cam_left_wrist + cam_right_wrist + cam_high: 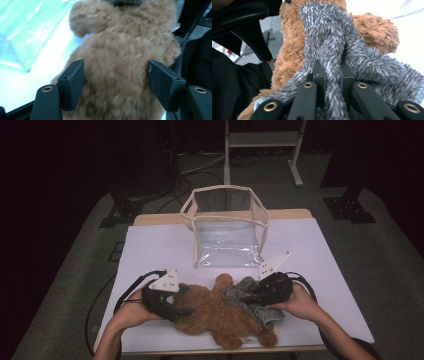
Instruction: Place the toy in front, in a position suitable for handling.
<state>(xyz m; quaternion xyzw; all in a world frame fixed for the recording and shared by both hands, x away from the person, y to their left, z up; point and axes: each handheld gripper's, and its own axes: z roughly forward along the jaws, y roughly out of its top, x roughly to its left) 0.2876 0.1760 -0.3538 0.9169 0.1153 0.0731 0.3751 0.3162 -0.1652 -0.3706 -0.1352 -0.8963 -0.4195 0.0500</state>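
A: High view, what do you count?

B: One brown teddy bear (220,312) near the table's (150,250) front edge, one grey cloth (247,297) on it, one clear bag (227,227) behind.

A: The grippers?

B: Left gripper (116,75) is spread, its jaws beside the bear, seemingly not pressing. Right gripper (332,75) pinches the cloth.

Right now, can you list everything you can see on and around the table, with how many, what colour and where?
Plush bear: one, brown, lying at the near edge of the table between the two tools.
Fuzzy cloth: one, grey, draped over the bear's right side.
Clear bag: one, see-through with cream trim, standing open at the far middle.
Table: one, white top.
Metal frame: one, pale, on the floor behind.
Left tool: one, black, jaws either side of the bear, pads apart from it.
Right tool: one, black, shut on the fuzzy cloth.
Hands: two, at the bottom edge.
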